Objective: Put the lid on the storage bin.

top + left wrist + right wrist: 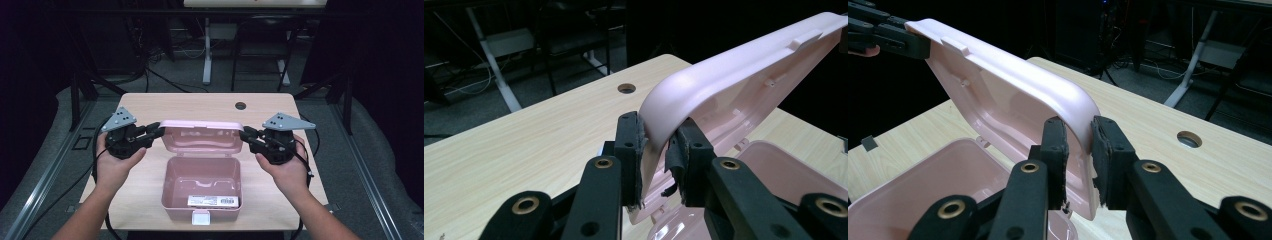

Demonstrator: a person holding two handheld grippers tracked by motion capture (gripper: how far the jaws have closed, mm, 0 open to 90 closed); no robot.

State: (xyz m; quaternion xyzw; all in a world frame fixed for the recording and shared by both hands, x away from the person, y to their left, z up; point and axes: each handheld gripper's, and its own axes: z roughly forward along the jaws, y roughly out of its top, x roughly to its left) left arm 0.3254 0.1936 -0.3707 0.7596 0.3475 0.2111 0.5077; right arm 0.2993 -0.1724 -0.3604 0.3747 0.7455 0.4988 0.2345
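Both-handed, grippers clamp the raised lid of a pink plastic box on a wooden table.

Left gripper (pixel 159 131) sits at 9 o'clock of the lid (pixel 201 135), right gripper (pixel 246 134) at 3 o'clock; each has its jaws narrowed onto a side edge of the lid, pads pressing the plastic on both faces, as seen in the left gripper view (pixel 659 150) and right gripper view (pixel 1079 150). Lid stands upright, hinged at the 12 o'clock edge of the box (pixel 202 187), inner face toward the person. Box sits mid-table, toward 6 o'clock of the table (pixel 150 105), open; a white labelled item (pixel 212 201) lies on its floor near the 6 o'clock wall, a white latch (pixel 201 217) on the front. Round hole (pixel 240 106) in the tabletop at 12 o'clock, past the lid.
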